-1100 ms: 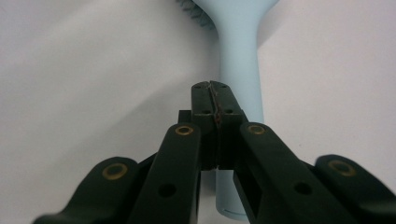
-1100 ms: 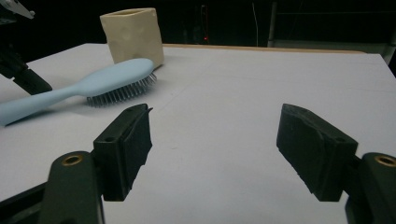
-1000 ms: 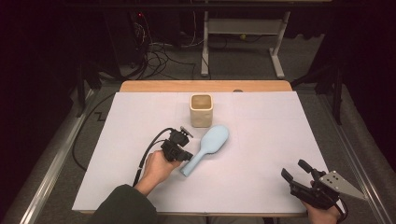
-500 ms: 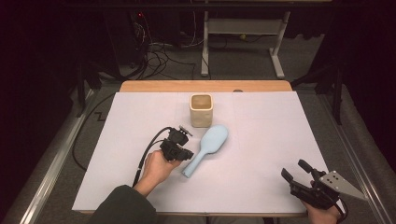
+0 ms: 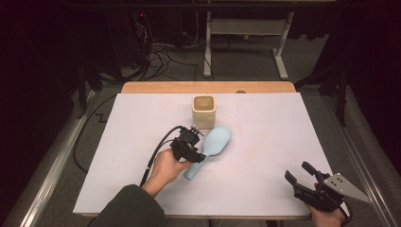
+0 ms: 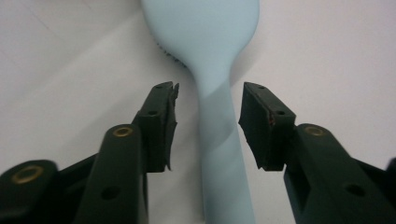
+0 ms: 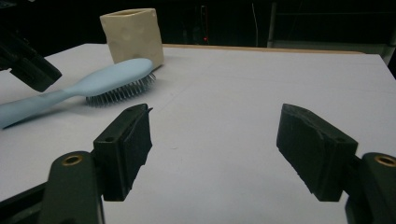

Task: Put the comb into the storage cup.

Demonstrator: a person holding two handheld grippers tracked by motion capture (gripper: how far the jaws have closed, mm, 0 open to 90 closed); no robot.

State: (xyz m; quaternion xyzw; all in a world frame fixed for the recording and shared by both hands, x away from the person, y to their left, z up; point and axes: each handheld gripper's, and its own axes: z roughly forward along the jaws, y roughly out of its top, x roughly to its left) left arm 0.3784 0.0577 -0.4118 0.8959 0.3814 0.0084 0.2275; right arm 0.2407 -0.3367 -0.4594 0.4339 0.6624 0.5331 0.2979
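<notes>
Left gripper [image 6: 208, 126]: jaws just opened, straddling pale-blue plastic hairbrush [image 5: 211, 146] handle, not gripping.
Risk: withdrawing could nudge it against cream square cup [image 5: 204, 111].

The white table [image 5: 265, 156] is evenly lit against a dark room; shadows are soft; both gripper views blur up close.
</notes>
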